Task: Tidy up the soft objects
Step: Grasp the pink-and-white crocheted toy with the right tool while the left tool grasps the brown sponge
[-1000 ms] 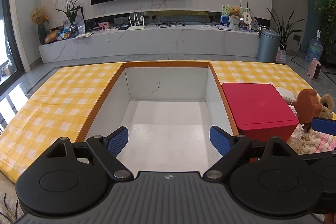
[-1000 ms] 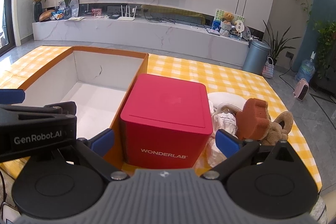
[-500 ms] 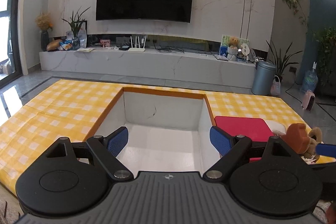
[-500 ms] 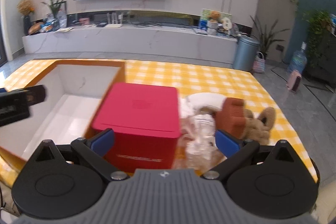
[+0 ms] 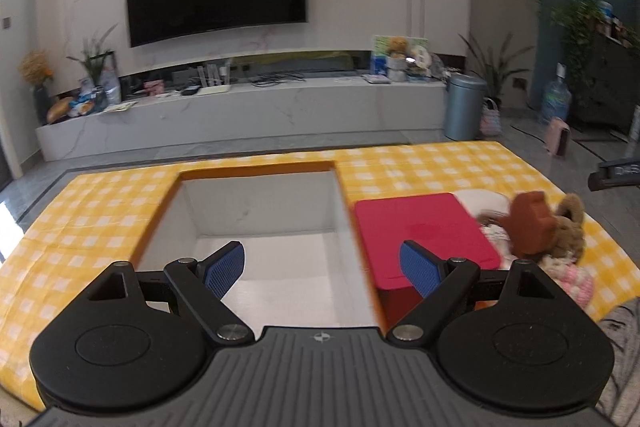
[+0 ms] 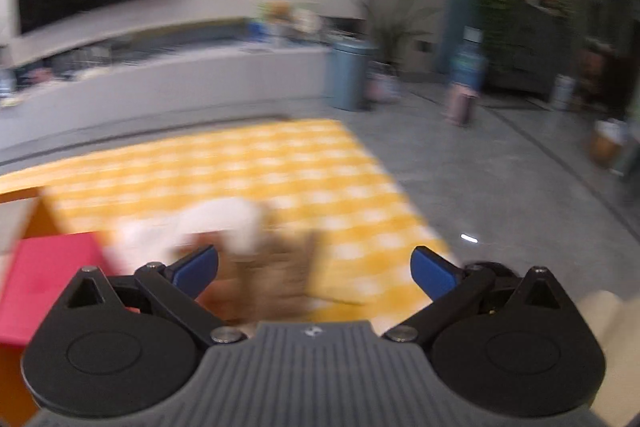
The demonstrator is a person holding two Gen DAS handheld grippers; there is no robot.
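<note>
A pile of soft toys lies on the yellow checked cloth [image 5: 420,163] at the right: a brown plush [image 5: 532,223], a tan bear [image 5: 570,223] and a pink-white fluffy piece [image 5: 570,277]. A red box [image 5: 420,231] stands left of them, beside an open white bin [image 5: 260,227]. My left gripper [image 5: 322,267] is open and empty, held before the bin. My right gripper [image 6: 314,269] is open and empty above the blurred toy pile [image 6: 272,267]; the red box [image 6: 48,275] is at its left.
A white plate-like item [image 5: 480,199] lies behind the toys. A marble TV bench [image 5: 240,115] and a grey bin [image 5: 464,107] stand beyond the table. Grey floor [image 6: 500,187] lies to the right of the table edge.
Both grippers pulled back and rose. The right gripper swung to the right, so the red box slid to its left edge and the view blurred. Both stay open.
</note>
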